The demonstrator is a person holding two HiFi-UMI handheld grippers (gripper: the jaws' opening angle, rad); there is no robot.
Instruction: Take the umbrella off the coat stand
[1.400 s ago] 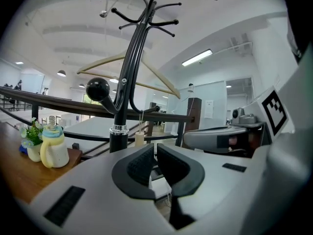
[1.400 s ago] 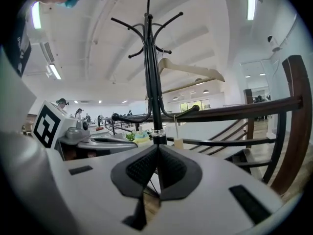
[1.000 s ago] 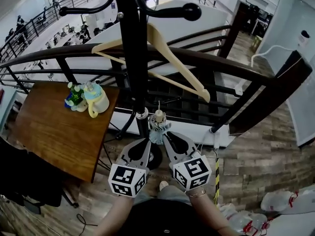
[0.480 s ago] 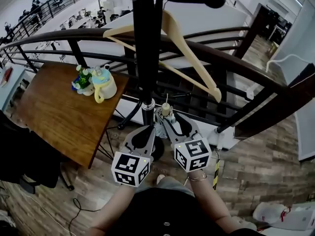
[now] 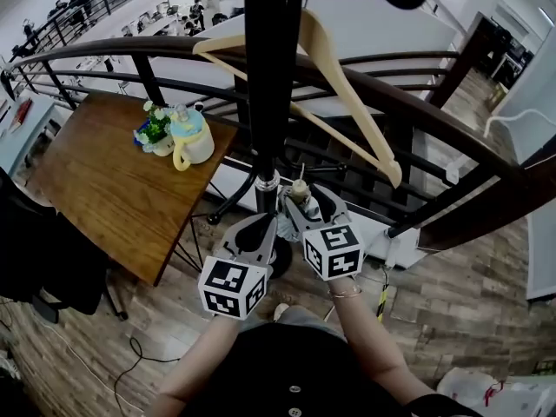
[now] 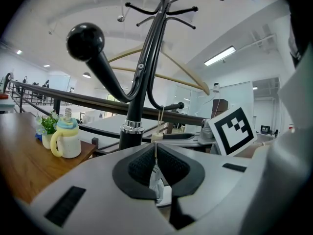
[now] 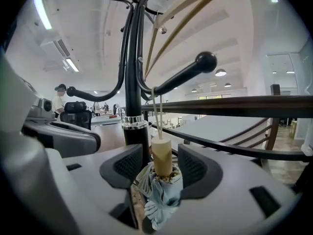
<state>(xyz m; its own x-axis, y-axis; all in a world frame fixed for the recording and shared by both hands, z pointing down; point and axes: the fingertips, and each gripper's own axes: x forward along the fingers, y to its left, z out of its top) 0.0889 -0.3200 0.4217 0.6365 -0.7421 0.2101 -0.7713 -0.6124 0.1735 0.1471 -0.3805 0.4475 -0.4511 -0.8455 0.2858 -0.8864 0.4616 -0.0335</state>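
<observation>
A black coat stand [image 5: 265, 102] rises right in front of me. The folded pale-blue umbrella [image 7: 161, 155] hangs by a thin cord [image 7: 157, 111] from a knobbed hook [image 7: 181, 75]. Its cream handle stands between the jaws of my right gripper [image 7: 161, 166]. Those jaws are opening, and their pads [image 7: 193, 168] stand clear of the handle. In the head view the right gripper [image 5: 306, 205] sits beside the pole with the umbrella [image 5: 301, 195] in it. My left gripper [image 6: 155, 168] is shut on a fold of the umbrella's fabric [image 6: 156, 182], and in the head view that gripper [image 5: 263, 224] is just left of the right one.
A wooden hanger [image 5: 347, 120] hangs on the stand above my grippers. Behind the stand runs a dark railing [image 5: 417, 120] with a drop beyond. A wooden table [image 5: 104, 189] at the left carries a yellow-handled cup [image 5: 189, 137] and a small flower pot [image 5: 155, 133].
Both grippers have moved in toward the stand's pole, the right one further. The right jaws, closed on the umbrella's handle a second ago, now stand apart.
</observation>
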